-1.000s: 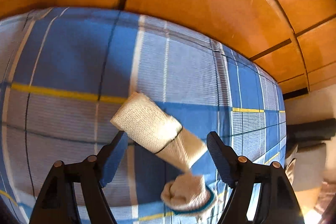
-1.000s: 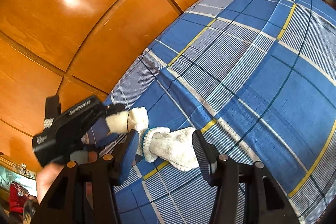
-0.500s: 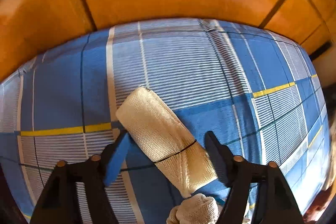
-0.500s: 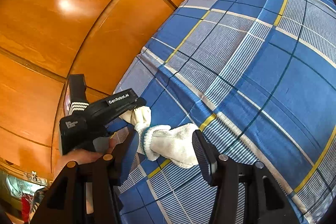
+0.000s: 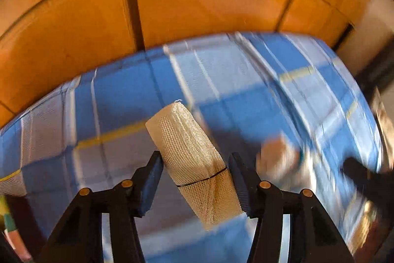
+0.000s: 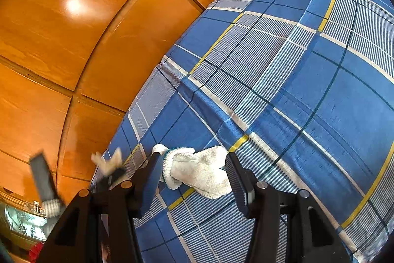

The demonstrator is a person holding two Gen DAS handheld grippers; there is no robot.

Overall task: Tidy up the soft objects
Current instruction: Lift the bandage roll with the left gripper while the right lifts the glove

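Observation:
A cream mesh roll (image 5: 182, 134) with a thin black band hangs above the blue checked bedspread (image 5: 123, 95). My left gripper (image 5: 195, 157) is closing on it, and both pads press its lower half. The roll looks sharp while the bed behind it is blurred. In the right wrist view a white knit glove (image 6: 197, 169) with a teal cuff edge lies bunched on the bedspread (image 6: 295, 90). It fills the gap of my right gripper (image 6: 193, 155), with a pad against each end. The left gripper (image 6: 110, 169) shows there as a blur at the bed's left edge. The glove (image 5: 278, 160) is a pale smear in the left wrist view.
Glossy orange wood panels (image 6: 73, 41) stand close behind the bed's far and left edges, as a wall (image 5: 197, 4) in the left wrist view. The bedspread stretches wide and flat to the right of the glove. A dark gap (image 5: 369, 70) opens past the bed's right corner.
The left gripper's jaws narrowed onto the mesh roll and carried it up off the bed, away from the glove, rolling as it went. The right gripper and the glove stayed put.

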